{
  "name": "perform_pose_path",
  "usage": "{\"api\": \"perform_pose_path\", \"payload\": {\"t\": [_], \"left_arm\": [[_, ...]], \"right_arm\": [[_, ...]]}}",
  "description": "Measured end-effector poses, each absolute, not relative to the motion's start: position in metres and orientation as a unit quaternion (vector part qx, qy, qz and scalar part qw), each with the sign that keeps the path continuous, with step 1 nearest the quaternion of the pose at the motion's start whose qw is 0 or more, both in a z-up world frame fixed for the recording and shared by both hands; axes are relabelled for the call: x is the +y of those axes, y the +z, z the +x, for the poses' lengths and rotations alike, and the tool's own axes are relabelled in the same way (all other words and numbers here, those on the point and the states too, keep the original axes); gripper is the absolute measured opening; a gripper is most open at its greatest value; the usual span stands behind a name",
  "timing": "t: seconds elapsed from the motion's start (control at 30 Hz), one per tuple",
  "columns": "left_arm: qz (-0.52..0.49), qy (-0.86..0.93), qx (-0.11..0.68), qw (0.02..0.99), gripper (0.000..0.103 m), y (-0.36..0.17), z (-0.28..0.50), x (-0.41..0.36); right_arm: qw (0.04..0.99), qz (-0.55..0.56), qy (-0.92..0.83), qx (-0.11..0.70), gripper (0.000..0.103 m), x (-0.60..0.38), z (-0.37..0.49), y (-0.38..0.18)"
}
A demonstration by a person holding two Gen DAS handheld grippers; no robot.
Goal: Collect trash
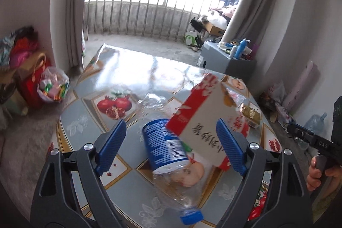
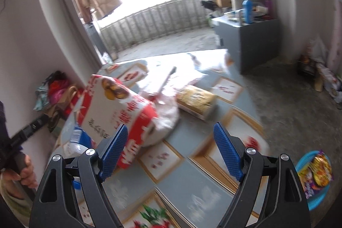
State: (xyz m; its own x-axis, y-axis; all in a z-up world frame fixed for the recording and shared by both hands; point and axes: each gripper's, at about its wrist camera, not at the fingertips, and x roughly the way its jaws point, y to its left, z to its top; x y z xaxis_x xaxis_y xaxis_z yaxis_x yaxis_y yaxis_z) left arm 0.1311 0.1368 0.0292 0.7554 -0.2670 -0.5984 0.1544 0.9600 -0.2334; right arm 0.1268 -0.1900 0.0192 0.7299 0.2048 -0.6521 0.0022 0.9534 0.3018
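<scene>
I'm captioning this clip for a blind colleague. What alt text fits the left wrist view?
The open left gripper hovers over a crushed clear plastic bottle with a blue label and blue cap, lying on a fruit-patterned table. A red and white carton leans beside the bottle, a gold packet lies behind it, and a bright balcony railing fills the background.

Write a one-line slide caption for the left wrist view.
Open left gripper over a crushed plastic bottle beside a red-and-white carton.
</scene>
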Motion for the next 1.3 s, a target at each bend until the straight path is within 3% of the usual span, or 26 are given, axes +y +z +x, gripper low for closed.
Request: {"api": "perform_pose_path", "payload": {"t": [0.37, 0.53, 0.7, 0.9, 1.3], "left_arm": [[-0.191, -0.167, 0.422, 0.870, 0.081, -0.033, 0.176, 0.165], [-0.222, -0.188, 0.446, 0.846, 0.070, -0.051, 0.182, 0.164], [-0.219, -0.203, 0.455, 0.839, 0.053, -0.058, 0.178, 0.156], [-0.206, -0.226, 0.457, 0.835, 0.044, -0.052, 0.167, 0.146], [-0.169, -0.262, 0.462, 0.830, 0.044, -0.049, 0.144, 0.108]], "right_arm": [[0.878, 0.213, 0.205, 0.377, 0.080, -0.160, 0.227, 0.006], [0.853, 0.218, 0.237, 0.411, 0.079, -0.146, 0.254, -0.011], [0.835, 0.210, 0.263, 0.436, 0.061, -0.138, 0.247, -0.019], [0.827, 0.219, 0.266, 0.444, 0.045, -0.148, 0.219, -0.016], [0.843, 0.205, 0.242, 0.435, 0.040, -0.160, 0.168, -0.002]]}}
